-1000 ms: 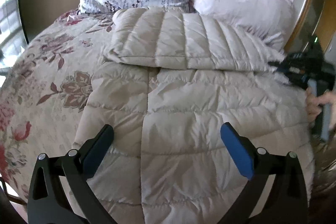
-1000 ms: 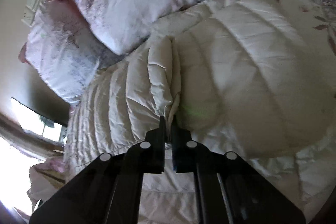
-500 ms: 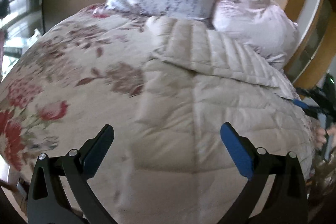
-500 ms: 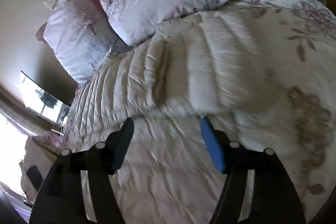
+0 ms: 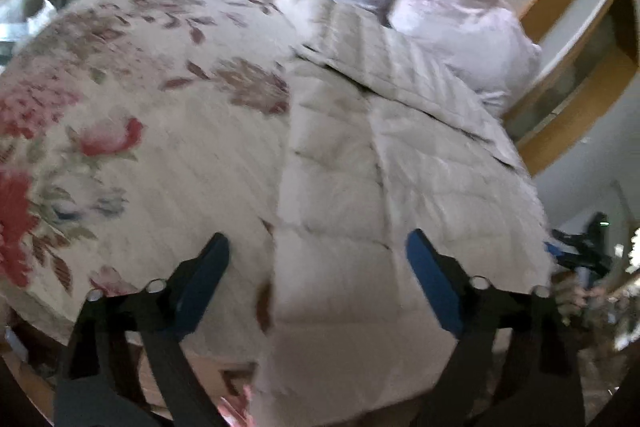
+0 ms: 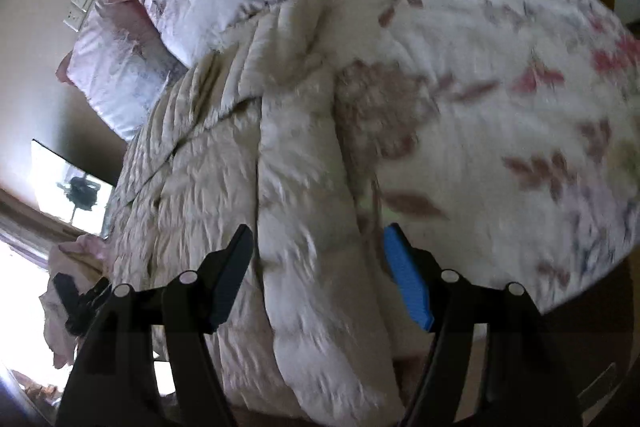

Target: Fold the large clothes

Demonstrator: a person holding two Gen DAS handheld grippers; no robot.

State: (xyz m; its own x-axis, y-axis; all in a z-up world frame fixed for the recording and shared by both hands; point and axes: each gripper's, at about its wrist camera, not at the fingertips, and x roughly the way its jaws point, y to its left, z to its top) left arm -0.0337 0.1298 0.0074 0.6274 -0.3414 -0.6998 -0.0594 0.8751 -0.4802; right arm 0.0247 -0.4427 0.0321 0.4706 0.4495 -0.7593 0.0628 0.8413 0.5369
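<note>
1. The left gripper [image 5: 316, 267] is spread wide and holds nothing; the puffy coat [image 5: 400, 187] lies just ahead of it on the flowered bedspread [image 5: 140, 107], its hem hanging over the bed edge.
2. The right gripper [image 6: 316, 267] is also wide and empty, with the coat's hem end between its fingers.
3. One sleeve looks folded across the top already; the bottom fold seems next.
4. Each gripper needs to close on a hem corner.
</note>
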